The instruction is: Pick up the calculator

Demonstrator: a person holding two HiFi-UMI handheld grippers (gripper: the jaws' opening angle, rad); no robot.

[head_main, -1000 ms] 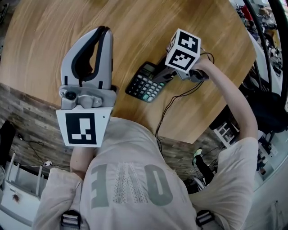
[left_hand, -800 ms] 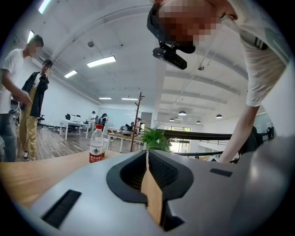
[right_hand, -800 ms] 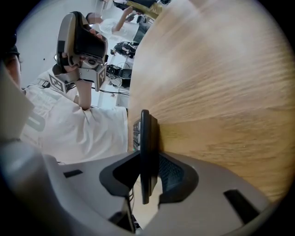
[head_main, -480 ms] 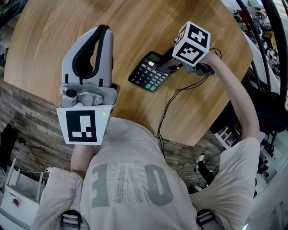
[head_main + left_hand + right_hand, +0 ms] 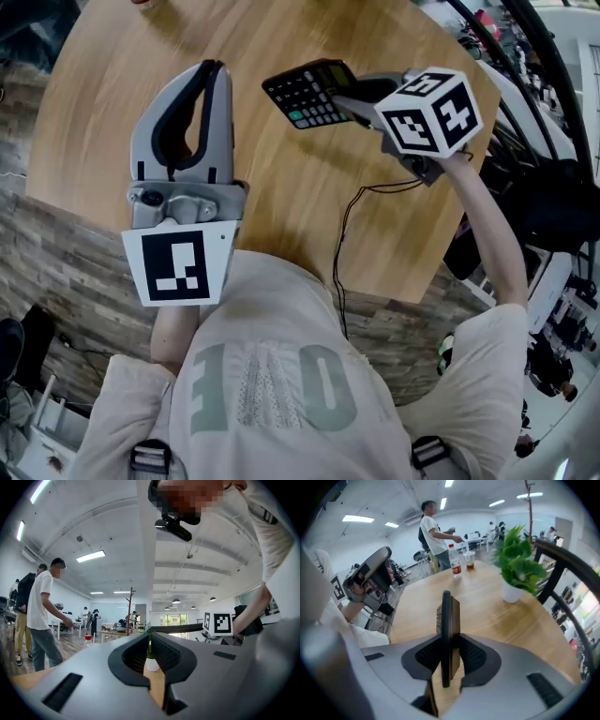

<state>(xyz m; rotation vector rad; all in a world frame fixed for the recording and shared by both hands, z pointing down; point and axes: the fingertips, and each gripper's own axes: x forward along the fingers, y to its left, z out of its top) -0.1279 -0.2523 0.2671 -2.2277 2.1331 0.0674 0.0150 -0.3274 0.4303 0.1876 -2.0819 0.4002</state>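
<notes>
above the table point(image 5: 281, 202), the calculator point(image 5: 307, 89) sits clamped edge-on in the right gripper point(image 5: 349, 97), long axis running out ahead; the closed, empty left gripper point(image 5: 210, 67) hangs well apart.

Open-plan office: ceiling strip lights point(image 5: 91, 556), wooden table point(image 5: 497, 606), standing people point(image 5: 44, 616).
</notes>
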